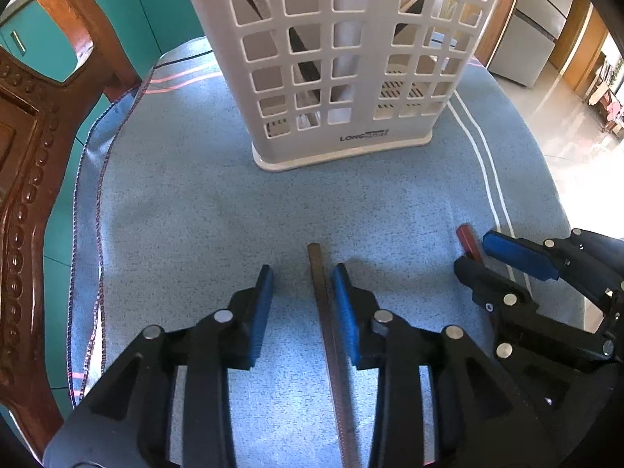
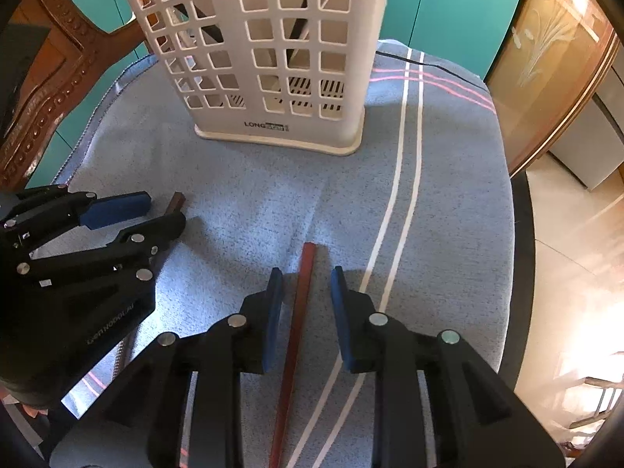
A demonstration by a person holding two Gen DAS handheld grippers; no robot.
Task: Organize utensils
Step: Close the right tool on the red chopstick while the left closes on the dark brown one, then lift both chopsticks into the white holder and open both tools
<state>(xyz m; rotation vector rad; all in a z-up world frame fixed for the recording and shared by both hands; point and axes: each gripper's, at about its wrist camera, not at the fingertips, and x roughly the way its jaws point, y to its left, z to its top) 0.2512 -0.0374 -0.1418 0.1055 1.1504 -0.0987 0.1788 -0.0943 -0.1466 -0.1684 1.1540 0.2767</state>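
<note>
Nearest the left wrist camera, the left gripper (image 1: 301,277) stands with its jaws apart, holding nothing. A brown chopstick (image 1: 327,331) lies flat on the blue cloth (image 1: 187,214) between the blue pads, close against the right-hand pad (image 1: 345,319); whether it touches that pad cannot be told. It has not been lifted.

The right gripper (image 2: 305,279) is likewise spread and empty. A red-brown chopstick (image 2: 298,319) lies on the cloth between its fingers, nearer the left-hand pad (image 2: 273,312), with a gap visible on the other side. Both grippers sit side by side, each straddling its own stick, both sticks pointing toward the holder.

Farther back, the white perforated utensil holder (image 1: 343,58) stands upright on the cloth. Through its openings dark slanted pieces show inside, so some items appear already stowed; what they are cannot be told.

Assessment: the work is partly done. Two chopsticks remain on the cloth, neither yet grasped. Outstanding steps, by judgement: close on each stick, raise it, carry it over the rim and lower it into a compartment. No other loose utensils are visible.
</note>
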